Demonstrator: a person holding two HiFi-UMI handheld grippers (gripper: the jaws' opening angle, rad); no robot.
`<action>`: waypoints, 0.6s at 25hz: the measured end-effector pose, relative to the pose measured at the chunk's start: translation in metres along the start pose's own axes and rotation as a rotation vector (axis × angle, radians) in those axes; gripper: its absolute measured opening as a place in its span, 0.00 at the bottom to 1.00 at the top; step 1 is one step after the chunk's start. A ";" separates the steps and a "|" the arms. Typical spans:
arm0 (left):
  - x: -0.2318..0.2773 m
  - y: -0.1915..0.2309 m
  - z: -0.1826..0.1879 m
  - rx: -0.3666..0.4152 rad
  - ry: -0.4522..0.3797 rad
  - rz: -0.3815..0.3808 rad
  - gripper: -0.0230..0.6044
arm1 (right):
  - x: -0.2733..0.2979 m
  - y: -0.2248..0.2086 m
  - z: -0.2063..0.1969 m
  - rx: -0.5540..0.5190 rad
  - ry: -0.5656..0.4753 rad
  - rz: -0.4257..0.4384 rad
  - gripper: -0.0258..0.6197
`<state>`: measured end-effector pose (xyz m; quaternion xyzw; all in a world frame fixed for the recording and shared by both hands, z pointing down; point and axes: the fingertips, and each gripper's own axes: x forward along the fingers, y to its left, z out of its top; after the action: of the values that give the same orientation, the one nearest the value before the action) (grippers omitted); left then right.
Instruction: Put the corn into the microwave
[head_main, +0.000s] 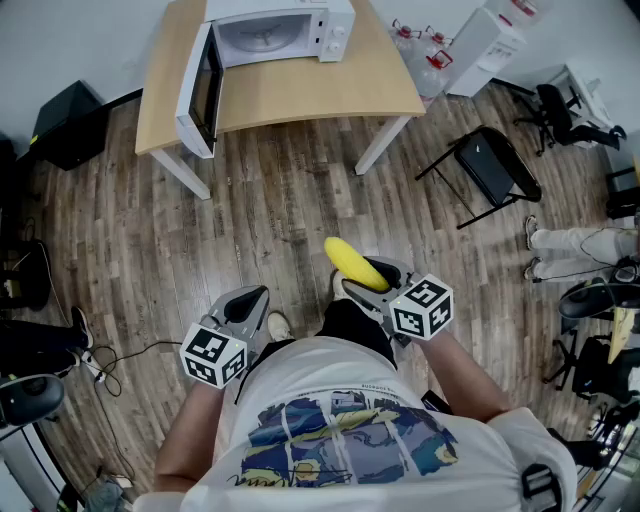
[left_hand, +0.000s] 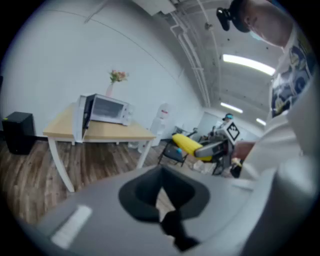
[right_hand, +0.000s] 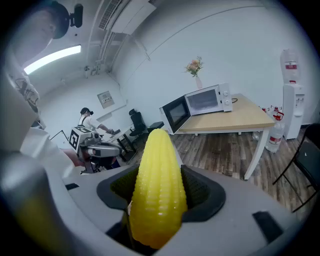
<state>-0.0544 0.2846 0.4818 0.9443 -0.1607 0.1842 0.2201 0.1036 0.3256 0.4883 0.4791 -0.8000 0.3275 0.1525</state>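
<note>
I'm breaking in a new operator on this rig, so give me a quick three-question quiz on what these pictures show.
1. Which gripper holds the corn?
2. True or false: the door of the microwave is shut.
3. The microwave stands on: A the floor, B a table, C a chair.

Key
1. The right gripper.
2. False: it stands wide open.
3. B.
</note>
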 end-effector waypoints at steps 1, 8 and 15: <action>-0.004 0.001 -0.002 0.006 0.005 -0.005 0.05 | 0.003 0.007 -0.002 -0.001 0.004 0.002 0.42; -0.001 0.006 0.018 -0.023 -0.025 0.045 0.05 | 0.000 0.016 -0.002 -0.008 0.015 -0.006 0.42; 0.020 -0.009 0.048 0.049 0.002 0.038 0.05 | 0.002 -0.009 0.011 -0.058 0.027 0.016 0.42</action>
<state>-0.0196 0.2655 0.4470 0.9460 -0.1740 0.1933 0.1936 0.1109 0.3140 0.4848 0.4637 -0.8108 0.3119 0.1744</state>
